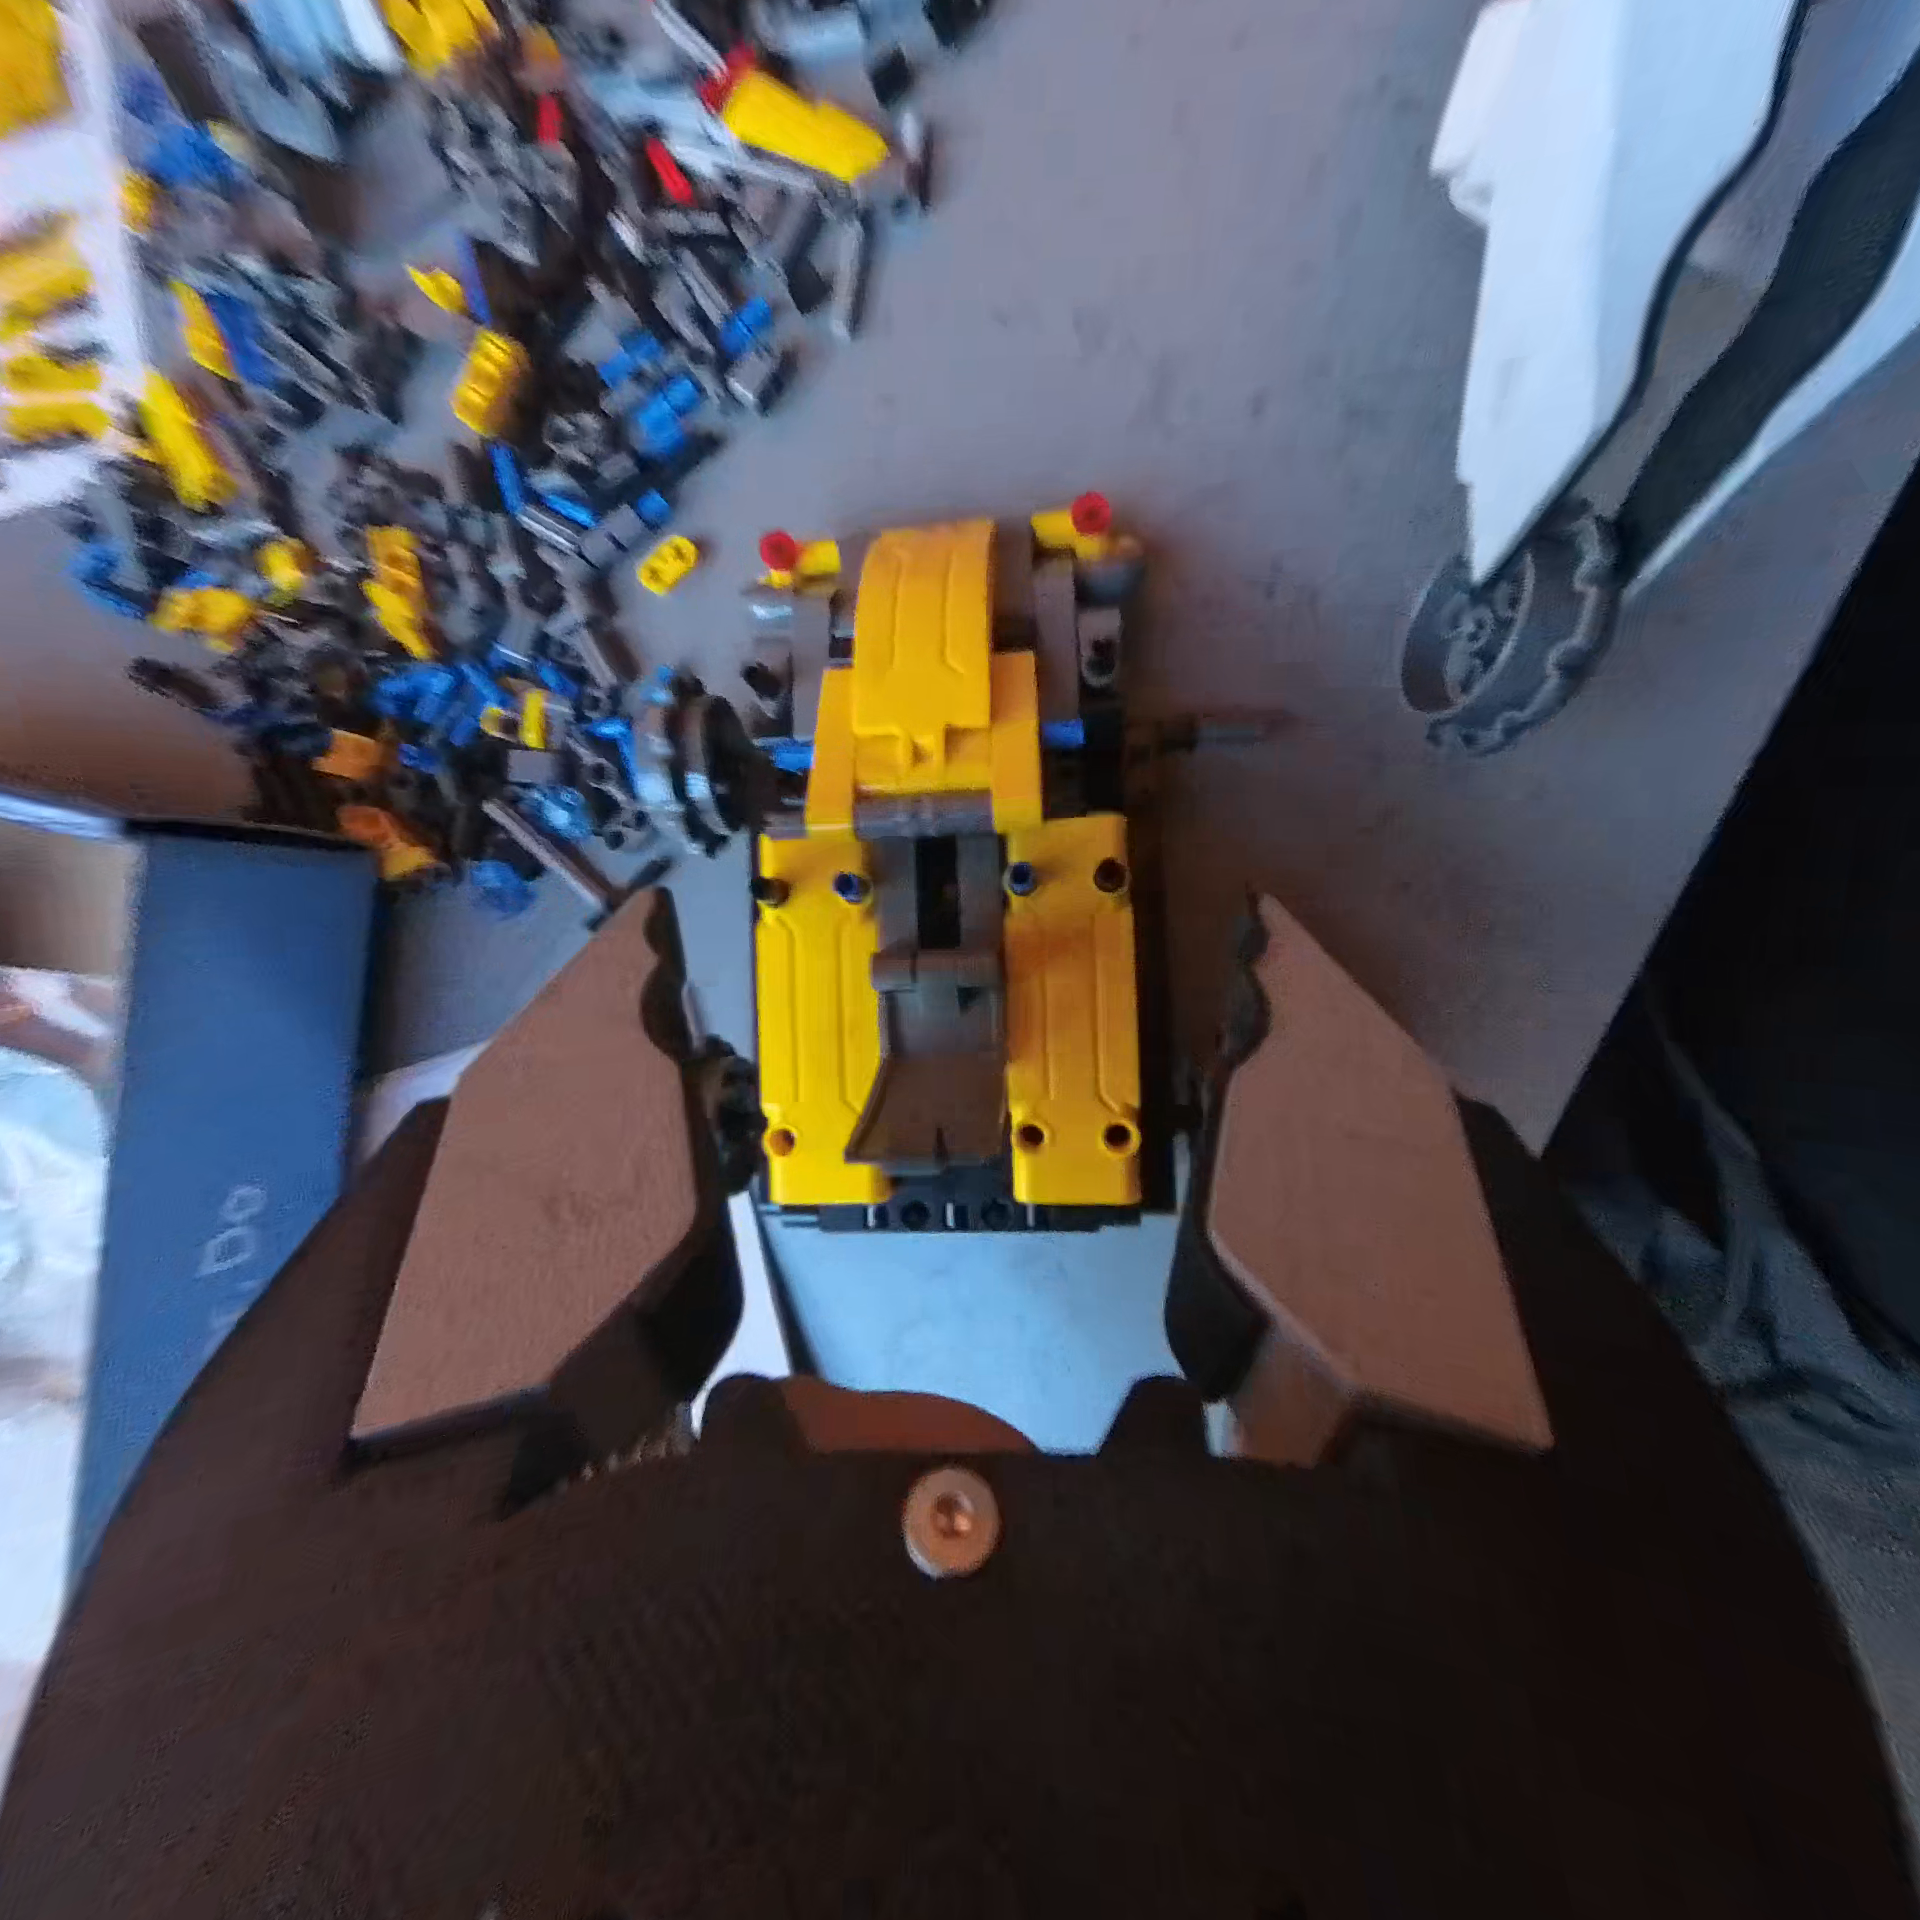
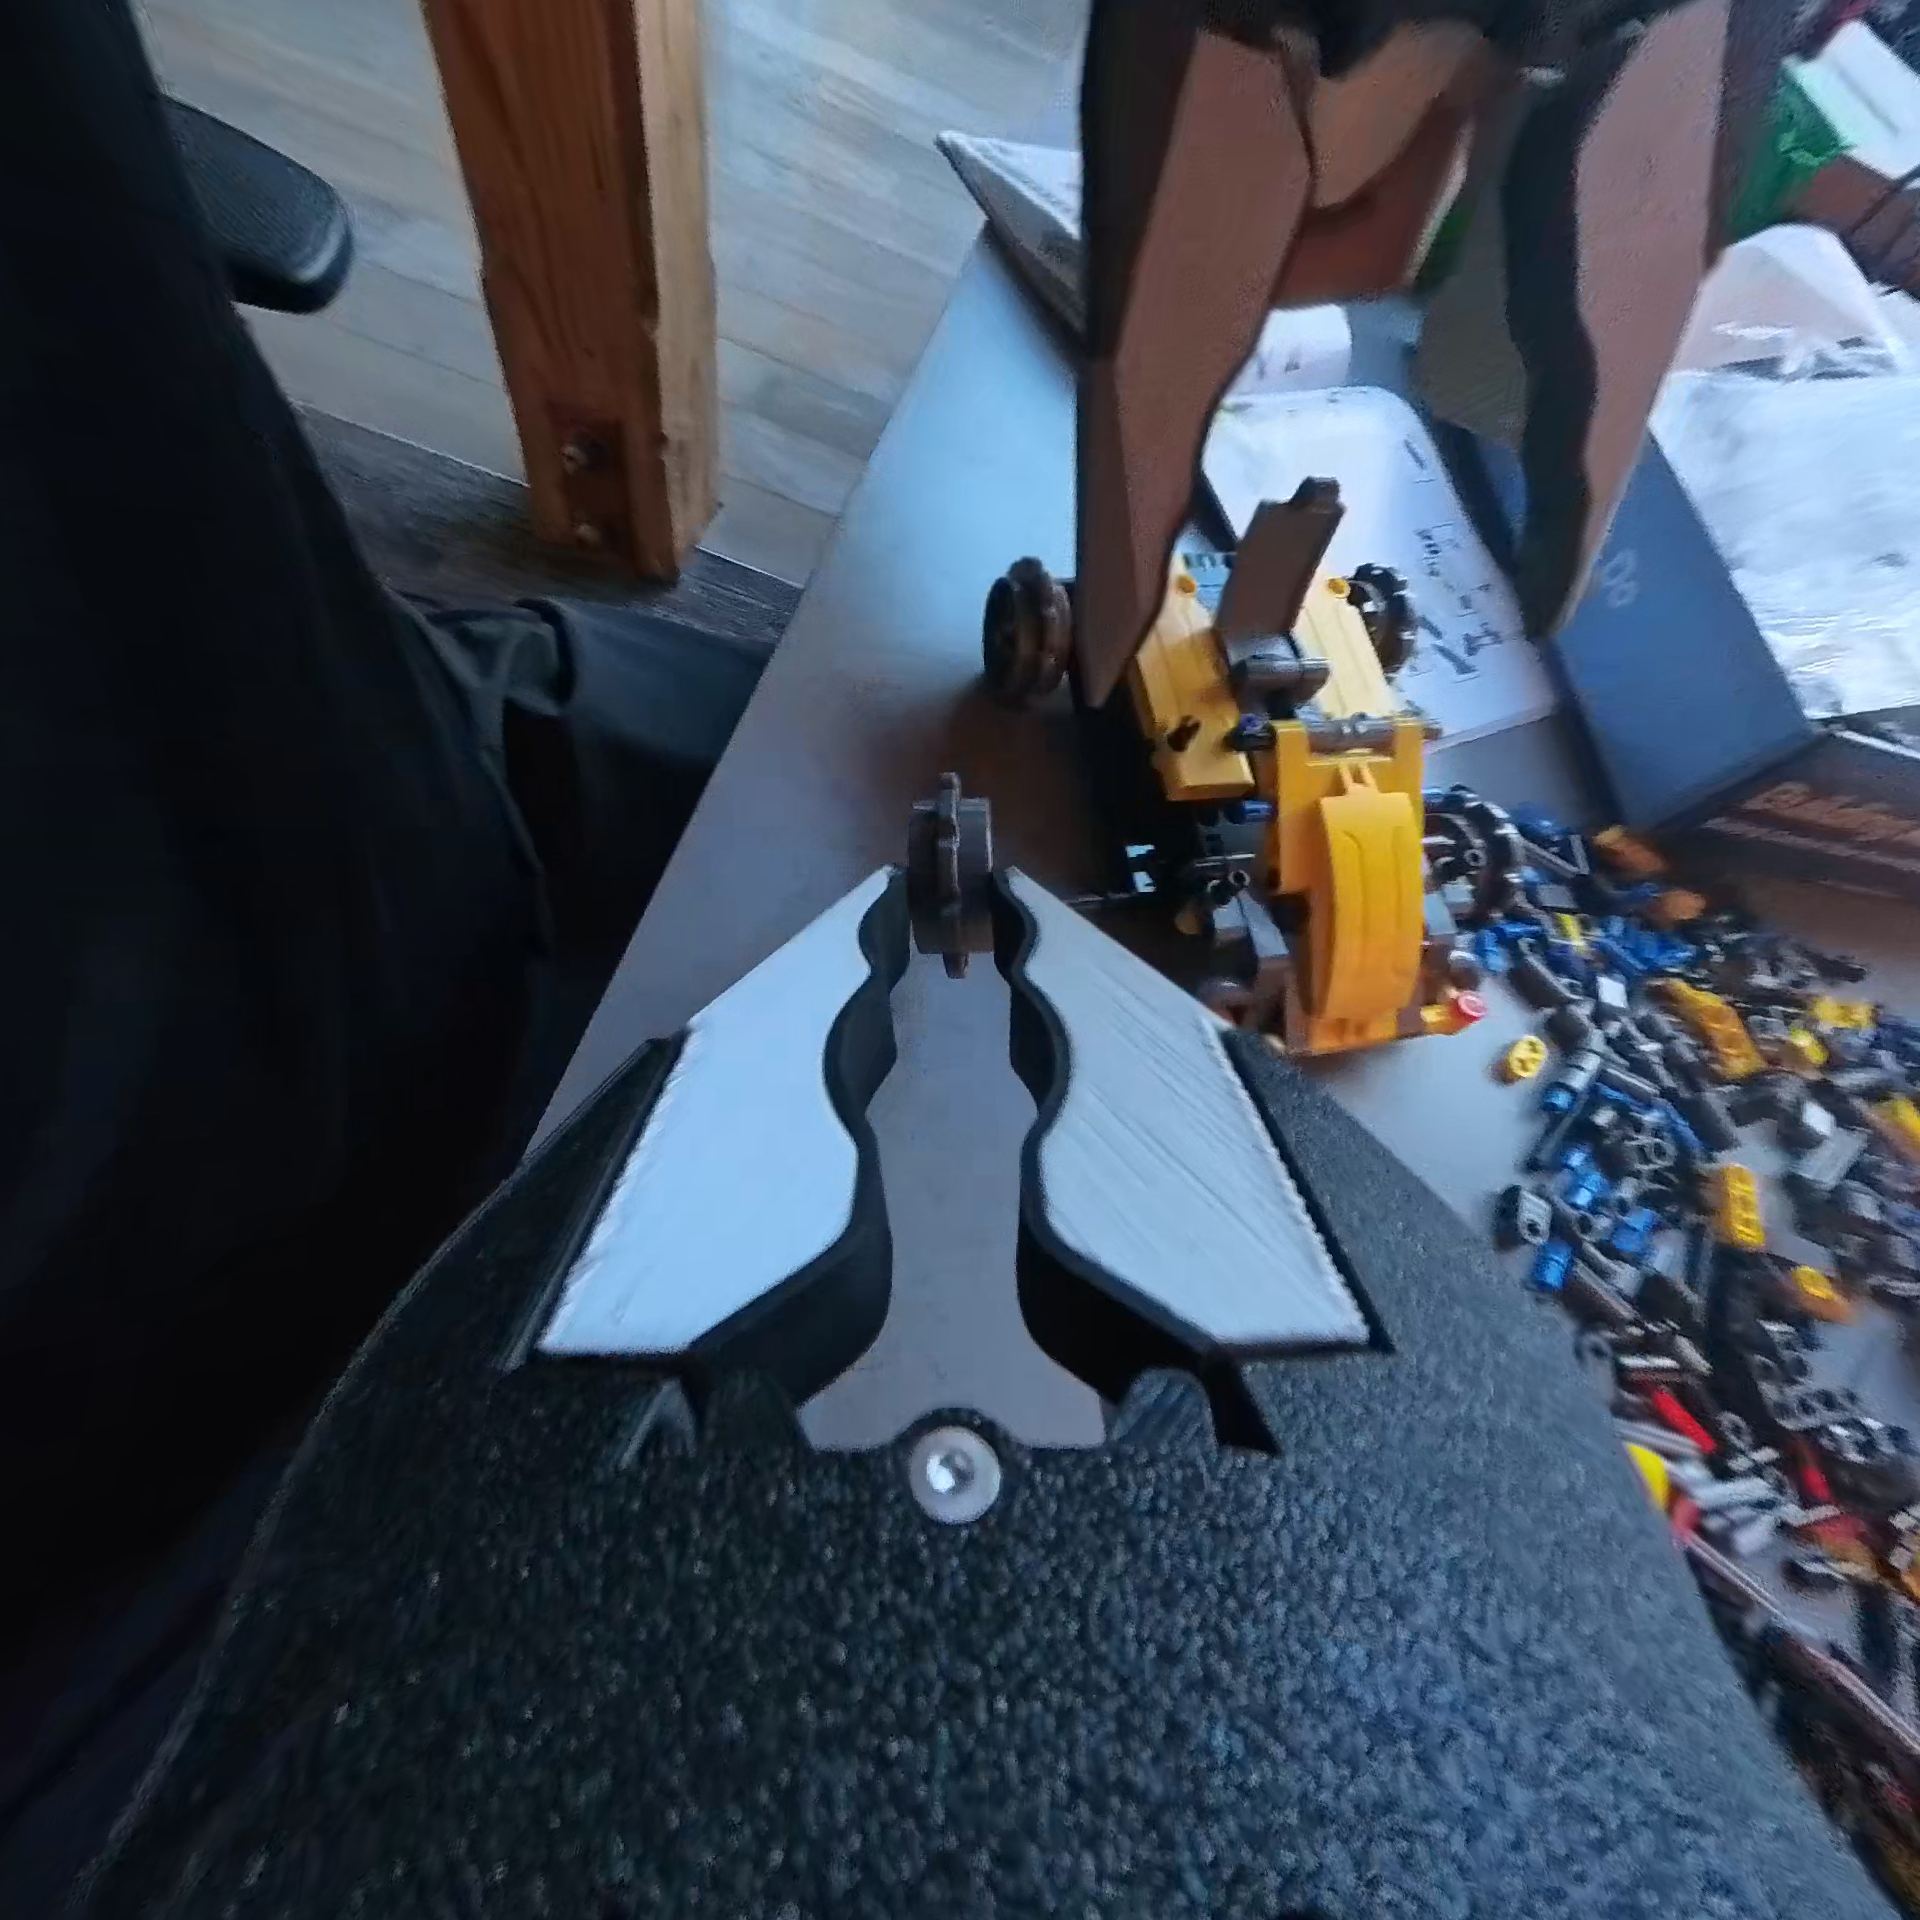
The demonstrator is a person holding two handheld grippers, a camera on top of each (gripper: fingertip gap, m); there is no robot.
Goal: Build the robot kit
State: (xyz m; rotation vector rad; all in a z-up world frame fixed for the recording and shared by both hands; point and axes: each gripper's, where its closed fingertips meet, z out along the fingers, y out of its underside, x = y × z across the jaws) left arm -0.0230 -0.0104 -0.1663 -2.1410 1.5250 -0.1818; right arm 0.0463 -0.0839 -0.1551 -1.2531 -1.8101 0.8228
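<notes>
A yellow and black brick-built vehicle (image 1: 821,1018) stands on the grey table (image 1: 1195,312). My left gripper (image 1: 958,914), with brown pads, is open and straddles the vehicle's rear, one finger on each side close to its wheels. In the right wrist view the left gripper (image 2: 1320,660) comes down over the vehicle (image 2: 1340,883), one fingertip beside a mounted black wheel (image 2: 1023,634). My right gripper (image 2: 948,883), with white fingers, is shut on a loose black toothed wheel (image 2: 951,862) just off the vehicle's side. It also shows in the left wrist view (image 1: 1507,644).
A wide pile of small blue, yellow, black and red parts (image 1: 468,468) covers the table beyond the vehicle and also shows in the right wrist view (image 2: 1662,1143). A dark blue box (image 2: 1683,644) and a printed sheet (image 2: 1455,582) lie behind. A wooden post (image 2: 582,260) stands off the table edge.
</notes>
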